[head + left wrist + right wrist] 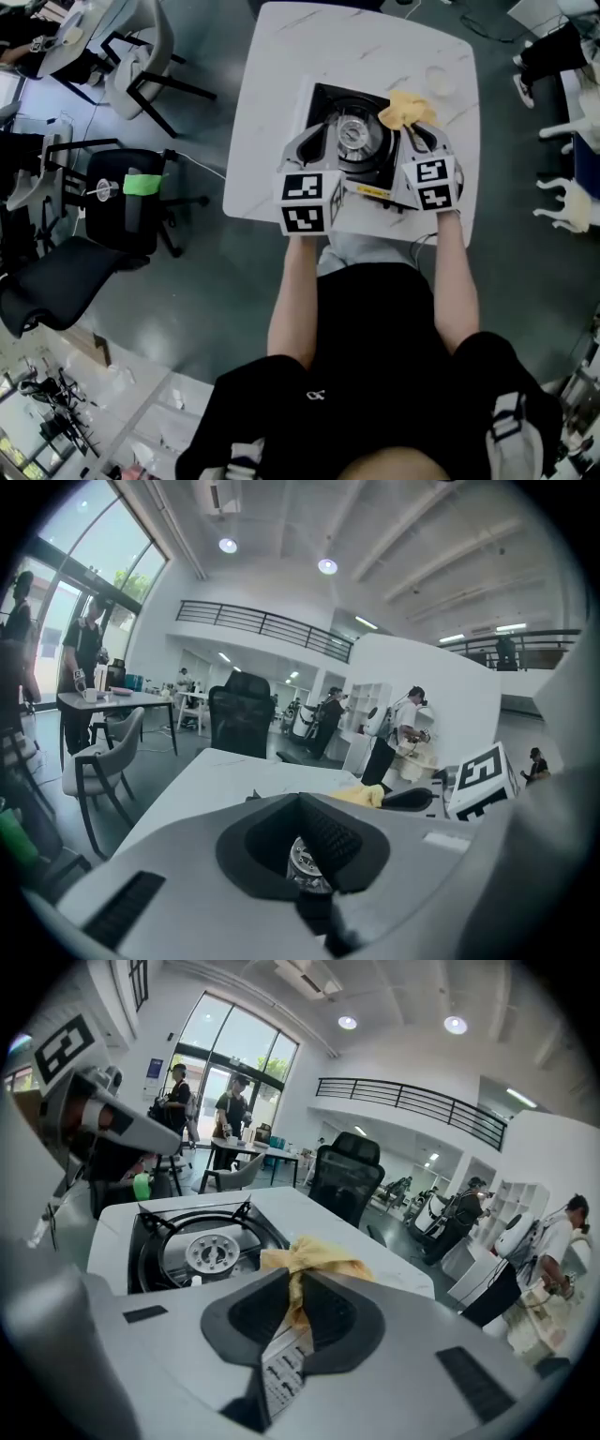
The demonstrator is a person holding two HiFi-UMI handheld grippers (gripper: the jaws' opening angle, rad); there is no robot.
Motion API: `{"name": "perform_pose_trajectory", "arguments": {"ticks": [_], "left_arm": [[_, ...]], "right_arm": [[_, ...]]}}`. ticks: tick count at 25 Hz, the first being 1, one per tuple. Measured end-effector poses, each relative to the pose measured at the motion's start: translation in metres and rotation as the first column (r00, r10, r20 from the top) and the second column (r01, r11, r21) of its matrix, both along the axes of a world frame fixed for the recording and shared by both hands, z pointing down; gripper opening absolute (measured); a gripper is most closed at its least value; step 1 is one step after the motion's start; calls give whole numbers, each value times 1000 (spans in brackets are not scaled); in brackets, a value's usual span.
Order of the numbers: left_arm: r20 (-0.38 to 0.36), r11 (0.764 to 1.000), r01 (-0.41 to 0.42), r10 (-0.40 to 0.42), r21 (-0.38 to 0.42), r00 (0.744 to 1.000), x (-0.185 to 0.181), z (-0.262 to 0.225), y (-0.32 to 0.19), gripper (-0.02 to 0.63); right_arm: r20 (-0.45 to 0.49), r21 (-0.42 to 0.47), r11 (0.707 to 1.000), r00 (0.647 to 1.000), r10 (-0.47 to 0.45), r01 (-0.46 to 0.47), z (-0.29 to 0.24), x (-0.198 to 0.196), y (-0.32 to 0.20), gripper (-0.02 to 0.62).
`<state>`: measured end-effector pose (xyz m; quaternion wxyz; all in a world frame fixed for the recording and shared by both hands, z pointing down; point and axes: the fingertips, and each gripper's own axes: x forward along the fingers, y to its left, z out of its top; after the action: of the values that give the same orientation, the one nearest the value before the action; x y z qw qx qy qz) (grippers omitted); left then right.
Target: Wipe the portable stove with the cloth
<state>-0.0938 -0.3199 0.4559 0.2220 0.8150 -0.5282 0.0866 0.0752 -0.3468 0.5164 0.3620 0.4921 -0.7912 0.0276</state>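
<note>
Right gripper point(295, 1283) jaws clamped on a bunched fold of the crumpled yellow cloth point(314, 1255), held at the right far corner of the black square portable stove point(150, 1241) on the white marbled surface point(309, 47). Left gripper point(302, 803) jaws together, empty, over the stove's left side. Risks: cloth snagging on the pan-support prongs and pulling free; the unbraced stove sliding under a wipe.

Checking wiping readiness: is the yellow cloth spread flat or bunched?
Bunched: the yellow cloth is a crumpled wad pinched in the right tongs.
</note>
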Motion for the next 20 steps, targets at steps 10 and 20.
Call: {"name": "perform_pose_trajectory", "arguments": {"ticks": [10,20], "left_arm": [[-8,998,53,-53,42,999,-24,-21,45,-3],[2,998,5,-5,63,1000,5,-31,107,-3]], "right_arm": [[-6,-80,993,996,-89,88,14,-30,53,31],[160,52,992,979,-123,116,-46,-40,107,29]]}}
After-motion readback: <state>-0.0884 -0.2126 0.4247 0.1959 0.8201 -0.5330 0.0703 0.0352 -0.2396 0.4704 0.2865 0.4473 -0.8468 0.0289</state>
